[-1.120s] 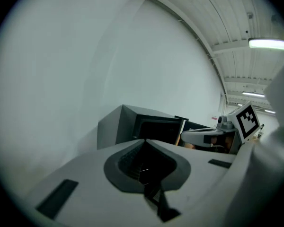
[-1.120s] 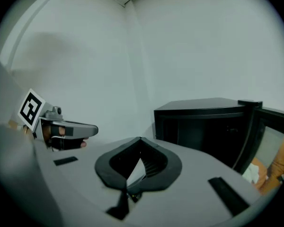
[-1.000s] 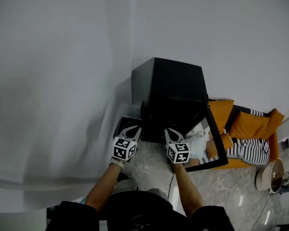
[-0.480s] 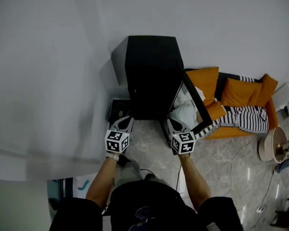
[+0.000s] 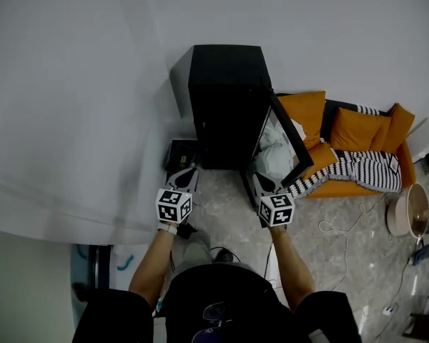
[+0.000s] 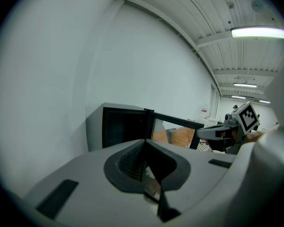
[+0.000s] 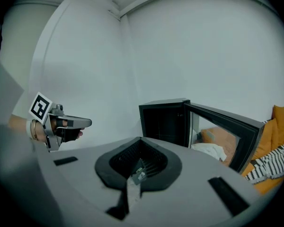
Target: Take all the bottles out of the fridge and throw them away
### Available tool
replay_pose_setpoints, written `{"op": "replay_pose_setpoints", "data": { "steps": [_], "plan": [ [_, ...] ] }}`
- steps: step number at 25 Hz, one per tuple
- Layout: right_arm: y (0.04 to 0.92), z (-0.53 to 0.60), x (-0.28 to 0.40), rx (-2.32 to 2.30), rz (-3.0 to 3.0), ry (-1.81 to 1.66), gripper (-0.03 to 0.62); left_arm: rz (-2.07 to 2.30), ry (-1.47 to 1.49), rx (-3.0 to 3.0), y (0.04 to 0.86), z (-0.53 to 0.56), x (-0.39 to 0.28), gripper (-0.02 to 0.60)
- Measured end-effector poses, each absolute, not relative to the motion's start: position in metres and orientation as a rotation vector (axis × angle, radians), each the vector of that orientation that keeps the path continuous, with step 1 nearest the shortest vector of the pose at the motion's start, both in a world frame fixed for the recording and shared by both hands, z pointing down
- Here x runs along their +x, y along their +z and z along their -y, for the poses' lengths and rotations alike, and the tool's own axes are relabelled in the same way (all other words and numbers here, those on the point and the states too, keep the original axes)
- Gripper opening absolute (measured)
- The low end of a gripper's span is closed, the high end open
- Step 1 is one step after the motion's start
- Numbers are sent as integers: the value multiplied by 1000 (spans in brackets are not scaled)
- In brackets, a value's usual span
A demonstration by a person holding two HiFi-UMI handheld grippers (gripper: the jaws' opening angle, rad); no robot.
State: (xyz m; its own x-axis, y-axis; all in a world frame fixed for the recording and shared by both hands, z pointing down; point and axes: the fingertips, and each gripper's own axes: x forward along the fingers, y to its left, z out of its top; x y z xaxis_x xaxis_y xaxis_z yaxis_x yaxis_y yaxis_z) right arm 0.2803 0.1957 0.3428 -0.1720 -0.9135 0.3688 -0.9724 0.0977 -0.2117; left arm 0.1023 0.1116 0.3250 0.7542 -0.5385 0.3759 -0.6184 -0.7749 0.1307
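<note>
Nearest, the left claw and the right claw are held out side by side over the floor. Each has its jaws pressed together with nothing between them. Both point at the fridge, which stands at the floor's edge against the white wall. Its glass door is swung open towards the orange sofa. A small black box lies on the floor just beside the fridge's left side.

No bottle shows in any view. Both gripper views look into the fridge's open front, but the inside is too dark to tell whether it holds any. With the door open and both claws empty, the scene fits a fridge waiting to be emptied or one already emptied.

A second ago the claw tips overlapped the fridge's lower front. Now they sit just short of its base, with bare floor in the gap. The fridge also looks smaller and higher in the head view. The door, which then swung out towards the person, is now seen nearly edge-on. I judge that the person has shifted position in front of the fridge, carrying both claws along. The claws were empty then, as they are now.
</note>
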Motion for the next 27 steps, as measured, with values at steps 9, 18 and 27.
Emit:
{"op": "replay_pose_setpoints", "data": {
  "steps": [9,18,27],
  "plan": [
    [335,-206,278,1901,2238,596,8,940,461,2711,316,-123,97,5],
    [327,-212,288,1900,2251,586,8,933,463,2722,312,-131,111,5],
    [326,-219,295,1898,2261,591,8,920,474,2730,310,-138,124,5]
  ]
}}
